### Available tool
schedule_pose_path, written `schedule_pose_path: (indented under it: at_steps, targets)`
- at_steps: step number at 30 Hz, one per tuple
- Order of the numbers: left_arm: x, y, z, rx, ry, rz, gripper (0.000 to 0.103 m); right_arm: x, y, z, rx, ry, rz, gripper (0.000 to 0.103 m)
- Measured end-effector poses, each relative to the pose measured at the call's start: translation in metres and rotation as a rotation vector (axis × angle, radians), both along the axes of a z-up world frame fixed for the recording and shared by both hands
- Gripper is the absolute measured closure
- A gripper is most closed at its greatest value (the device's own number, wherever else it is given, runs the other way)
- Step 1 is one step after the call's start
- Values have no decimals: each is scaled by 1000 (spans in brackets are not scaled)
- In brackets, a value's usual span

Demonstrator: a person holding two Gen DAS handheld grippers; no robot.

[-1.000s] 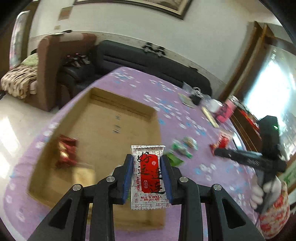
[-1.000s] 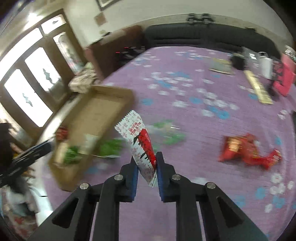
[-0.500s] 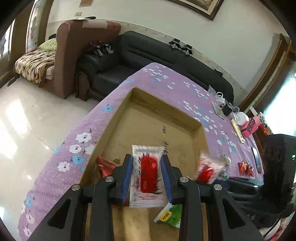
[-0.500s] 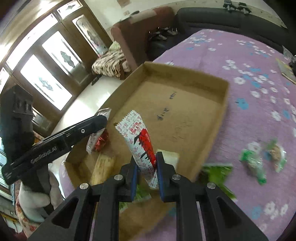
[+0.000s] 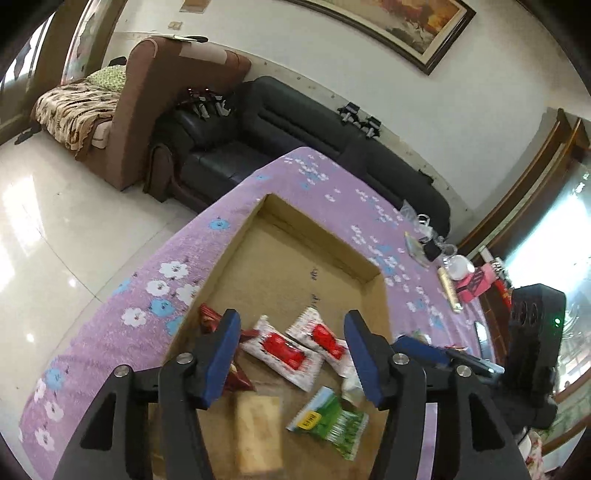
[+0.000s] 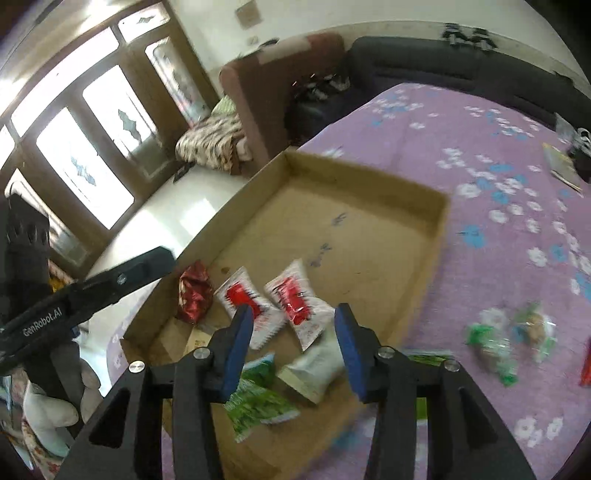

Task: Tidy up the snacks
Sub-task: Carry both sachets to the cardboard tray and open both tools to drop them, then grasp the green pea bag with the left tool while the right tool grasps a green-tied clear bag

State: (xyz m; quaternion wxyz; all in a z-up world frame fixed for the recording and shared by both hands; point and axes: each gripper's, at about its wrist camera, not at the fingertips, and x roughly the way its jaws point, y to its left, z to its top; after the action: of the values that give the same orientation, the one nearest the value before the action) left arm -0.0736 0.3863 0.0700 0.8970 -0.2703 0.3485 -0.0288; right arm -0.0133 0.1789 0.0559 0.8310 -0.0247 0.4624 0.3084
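Cardboard box (image 5: 373,275) on the purple cloth (image 5: 155,295): its far half is bare floor, open to a gripper from above. Its near half is crowded with packets (image 6: 295,299), side by side. To the box's right, loose sweets (image 6: 509,339) dot the cloth.

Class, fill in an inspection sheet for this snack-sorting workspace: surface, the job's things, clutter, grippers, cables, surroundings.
Surface: table under a purple flowered cloth.
Job's things: cardboard box holding two red-and-white packets, a dark red packet, a green packet and a white packet; green-wrapped snacks lie on the cloth outside it.
Clutter: pink box, white cup and small items at the table's far end.
Grippers: left gripper and right gripper both open, empty, above the box.
Cables: nothing seen.
Surroundings: black sofa, brown armchair, framed picture.
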Motion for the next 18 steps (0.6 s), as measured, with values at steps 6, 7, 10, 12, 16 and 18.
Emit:
schedule_pose_path:
  at_steps: [6, 7, 10, 12, 16, 18]
  targets:
    - [-13, -25, 13, -16, -44, -44, 34, 16, -96, 15, 14, -40, -182, 56]
    - [-13, -33, 15, -17, -48, -59, 33, 18, -109, 14, 7, -39, -210, 56]
    - [-12, -62, 18, 1, -50, -123, 33, 22, -145, 1, -1, -7, -279, 56]
    - [-11, -84, 17, 26, -42, -176, 32, 22, -157, -9, -6, 10, -297, 56]
    - [-15, -122, 14, 105, -26, -274, 32, 22, -165, -26, -22, 9, -320, 56]
    - [-20, -142, 13, 167, -23, -330, 32, 22, -164, -29, -26, 1, -307, 56]
